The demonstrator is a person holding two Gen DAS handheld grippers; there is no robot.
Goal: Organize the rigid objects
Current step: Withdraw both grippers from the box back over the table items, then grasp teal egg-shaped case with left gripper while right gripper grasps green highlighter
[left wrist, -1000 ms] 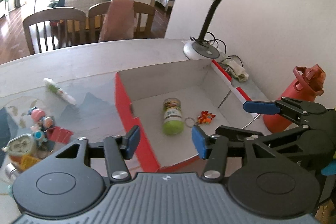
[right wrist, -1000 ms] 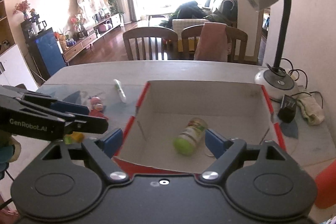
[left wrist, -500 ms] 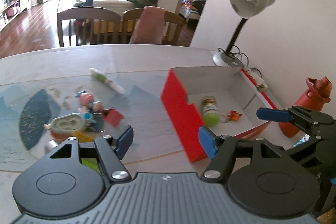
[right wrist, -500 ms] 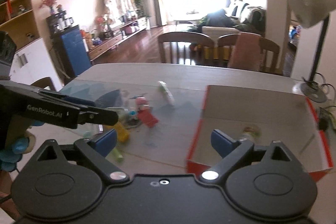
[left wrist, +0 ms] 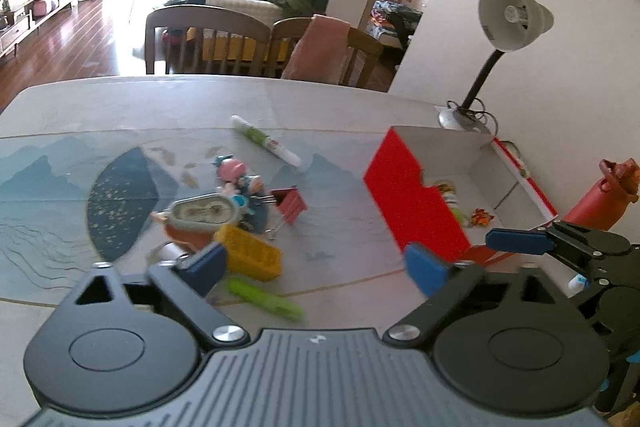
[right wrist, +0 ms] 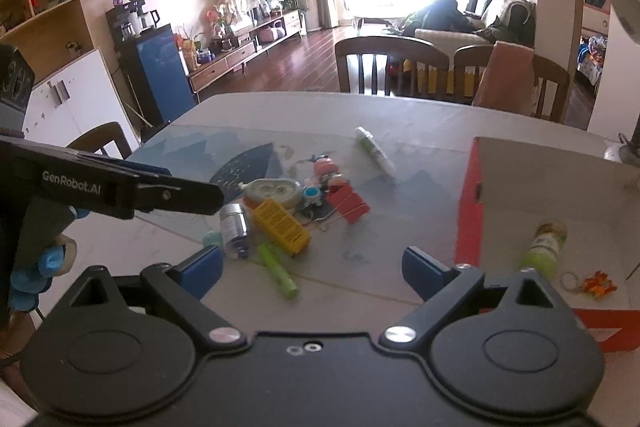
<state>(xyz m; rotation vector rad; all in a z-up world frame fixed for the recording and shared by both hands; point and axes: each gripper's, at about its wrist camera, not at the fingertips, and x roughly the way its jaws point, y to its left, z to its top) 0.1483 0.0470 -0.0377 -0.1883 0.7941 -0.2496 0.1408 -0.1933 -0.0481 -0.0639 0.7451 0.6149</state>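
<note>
On the right, the box [right wrist: 560, 187] holds a bottle [right wrist: 546, 245] and keychain [right wrist: 592, 283].
Most toys [right wrist: 296, 203] wait mid-frame; left tongs [left wrist: 316, 265] and right tongs [right wrist: 312, 267] are open, empty.

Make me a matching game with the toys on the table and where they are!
Things:
1. green-capped bottle
2. yellow box
3. white and green tube
4. red water bottle

Places:
A. lying alone on the far side of the mat
B. inside the red box
C. in the toy pile, beside the silver can
D. outside the red box, near the wall

Pairs: 1-B, 2-C, 3-A, 4-D
</note>
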